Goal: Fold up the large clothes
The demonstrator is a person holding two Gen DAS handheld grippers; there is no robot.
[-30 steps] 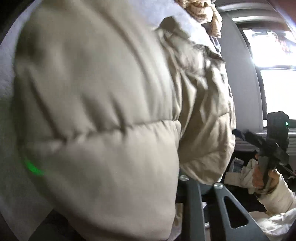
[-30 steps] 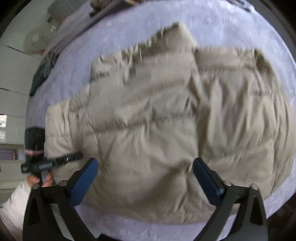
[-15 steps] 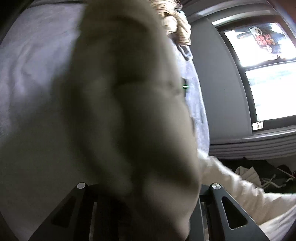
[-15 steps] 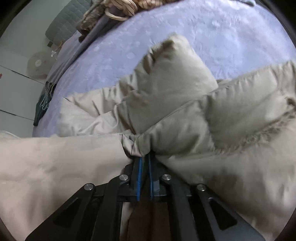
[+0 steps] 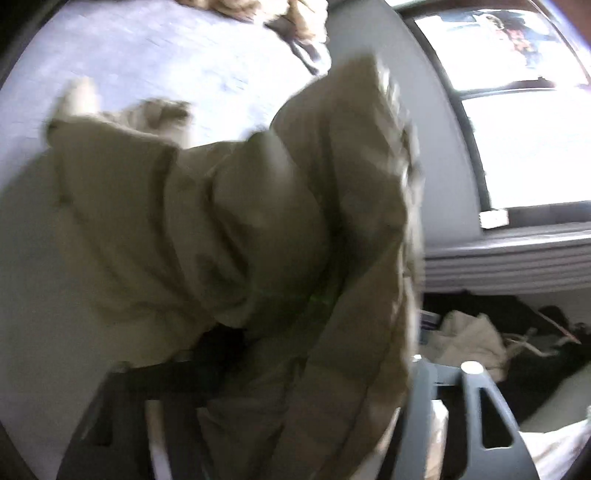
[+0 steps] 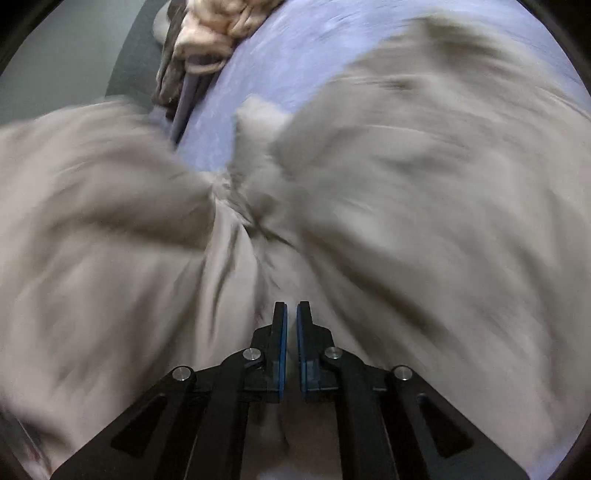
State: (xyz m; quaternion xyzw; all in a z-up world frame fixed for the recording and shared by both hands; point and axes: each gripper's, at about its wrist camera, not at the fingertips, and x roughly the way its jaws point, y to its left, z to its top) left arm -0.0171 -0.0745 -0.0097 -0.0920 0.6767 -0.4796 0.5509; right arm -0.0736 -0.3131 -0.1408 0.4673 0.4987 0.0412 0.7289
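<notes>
Overhead-lit lilac bedspread (image 6: 303,55) under jacket (image 6: 424,206); bright window (image 5: 532,147).

We see a lavender bed (image 6: 295,74) carrying the beige puffer jacket (image 6: 424,192), with crumpled clothes (image 6: 214,33) heaped at its far edge.

No text, label or number can be read in either view. A small white sticker (image 5: 494,218) sits on the window frame at the right of the left wrist view, and a dark decoration (image 5: 517,33) on the window glass at upper right, both too blurred to read.
</notes>
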